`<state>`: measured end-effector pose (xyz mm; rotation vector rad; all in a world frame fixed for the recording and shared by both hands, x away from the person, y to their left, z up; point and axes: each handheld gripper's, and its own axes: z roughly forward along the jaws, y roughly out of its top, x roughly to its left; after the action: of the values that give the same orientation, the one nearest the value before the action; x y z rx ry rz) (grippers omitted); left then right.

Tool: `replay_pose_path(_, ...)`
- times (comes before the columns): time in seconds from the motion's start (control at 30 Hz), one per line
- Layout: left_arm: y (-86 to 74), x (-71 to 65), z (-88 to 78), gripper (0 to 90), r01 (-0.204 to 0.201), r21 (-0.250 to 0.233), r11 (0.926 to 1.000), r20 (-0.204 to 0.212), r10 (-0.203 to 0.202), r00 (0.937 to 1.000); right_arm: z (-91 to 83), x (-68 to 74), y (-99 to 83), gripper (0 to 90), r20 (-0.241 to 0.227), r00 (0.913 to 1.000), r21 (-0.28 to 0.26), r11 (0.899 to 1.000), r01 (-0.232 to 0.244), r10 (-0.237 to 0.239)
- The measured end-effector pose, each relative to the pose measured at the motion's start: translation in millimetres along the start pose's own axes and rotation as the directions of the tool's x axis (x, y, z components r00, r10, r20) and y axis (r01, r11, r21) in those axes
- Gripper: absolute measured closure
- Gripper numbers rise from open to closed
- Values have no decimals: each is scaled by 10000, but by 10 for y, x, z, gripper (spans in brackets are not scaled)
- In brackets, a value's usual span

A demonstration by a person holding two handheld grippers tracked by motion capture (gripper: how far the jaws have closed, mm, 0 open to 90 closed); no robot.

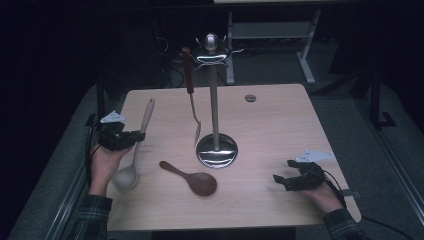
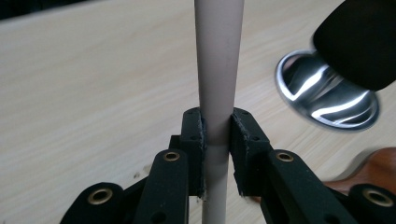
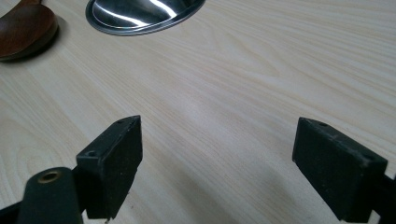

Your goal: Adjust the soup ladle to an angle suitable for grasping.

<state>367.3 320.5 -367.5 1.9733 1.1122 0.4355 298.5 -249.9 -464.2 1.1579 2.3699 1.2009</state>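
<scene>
Ladle point(image 1: 136, 150) first: pale, beige, smooth and matte, with a long round handle and a deep rounded bowl, it sits at the left edge of the table point(image 1: 280, 130), and my left tongs point(image 1: 131, 137) are clamped on its handle partway along. In the left gripper view my two black pads press the handle point(image 2: 218, 70) from either side, the shaft running straight up between them. Just beside the ladle's bowl lies a dark brown wooden spoon point(image 1: 192, 178), glossy, its oval bowl toward me. Behind that stands a shiny metal rack point(image 1: 215, 107), a thin post on a round mirrored base with curled hooks under a ball at the top; a spatula point(image 1: 192, 95) with a dark reddish handle and a slim metal blade hangs from one hook. My right tongs point(image 1: 286, 181) rest well apart from all this at the right near corner, jaws spread wide over bare light wood grain. No writing can be read anywhere.
</scene>
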Motion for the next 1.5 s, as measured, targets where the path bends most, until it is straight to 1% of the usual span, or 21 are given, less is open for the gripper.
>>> replay_pose_path(0.03,-4,-6,-36,762,-126,-129,9998,-3,126,9999,-1,3,1,154,8,10000,10,10000,-35,35)
replay_pose_path(0.1,-6,-39,-81,762,-103,-621,9980,25,105,9999,-2,1,2,154,-6,10000,-10,10000,-41,41)
replay_pose_path(0.17,3,-64,-138,763,-253,-839,9962,23,256,9997,-2,-1,4,154,8,10000,-43,10000,-17,17)
replay_pose_path(0.3,11,-116,-241,762,-298,-1341,9905,350,348,9988,-7,9,10,154,1,10000,-46,10000,-69,69)
replay_pose_path(0.4,12,-162,-302,762,-257,-1589,9870,598,357,9976,-15,17,16,155,-35,9999,-75,9999,-112,112)
replay_pose_path(0.5,18,-225,-351,762,-276,-1765,9839,769,417,9962,-33,28,30,168,-30,10000,-213,9998,-37,36)
replay_pose_path(0.53,23,-248,-370,762,-367,-1802,9830,811,520,9953,-39,30,38,168,-44,10000,-273,9996,-48,46)
replay_pose_path(0.67,51,-353,-435,762,-432,-2140,9759,1094,678,9917,-70,41,75,168,-36,9999,-438,9990,-99,97)
replay_pose_path(0.73,63,-409,-456,762,-482,-2256,9730,1296,790,9884,-92,56,107,167,-73,9998,-487,9986,-186,183)
replay_pose_path(0.8,71,-470,-467,762,-552,-2389,9695,1521,935,9839,-112,74,151,166,-83,9999,-580,9983,-106,101)
replay_pose_path(0.9,96,-573,-480,762,-457,-2590,9648,1954,987,9757,-134,98,227,165,-319,9995,-737,9972,-107,84)
replay_pose_path(0.97,122,-642,-496,762,-509,-2693,9617,2144,1114,9704,-137,108,276,167,-486,9988,-795,9968,-120,81)
replay_pose_path(1.03,142,-692,-500,762,-609,-2710,9607,2300,1261,9650,-133,116,310,166,-540,9985,-831,9964,-149,104)
replay_pose_path(1.07,152,-720,-494,762,-584,-2742,9599,2444,1283,9612,-127,121,329,165,-526,9986,-861,9962,-139,94)
replay_pose_path(1.1,159,-744,-488,762,-654,-2741,9595,2518,1373,9580,-126,125,347,166,-445,9990,-881,9960,-121,82)
replay_pose_path(1.17,172,-799,-470,762,-644,-2731,9598,2681,1403,9531,-121,135,391,167,-446,9990,-923,9957,-83,42)
replay_pose_path(1.27,195,-890,-436,762,-712,-2742,9590,2888,1528,9451,-129,163,461,187,-626,9980,-1014,9948,-114,51)
replay_pose_path(1.33,209,-936,-421,762,-783,-2762,9579,2977,1627,9407,-135,186,512,194,-722,9974,-1119,9937,-25,-56)
replay_pose_path(1.4,230,-992,-398,762,-820,-2756,9578,3133,1702,9343,-140,203,548,204,-803,9967,-1215,9926,25,-123)
replay_pose_path(1.47,249,-1043,-375,762,-897,-2774,9566,3220,1805,9294,-146,231,590,214,-856,9962,-1288,9917,51,-162)
replay_pose_path(1.5,259,-1069,-363,762,-943,-2757,9566,3229,1845,9283,-149,241,613,219,-894,9958,-1332,9910,90,-211)
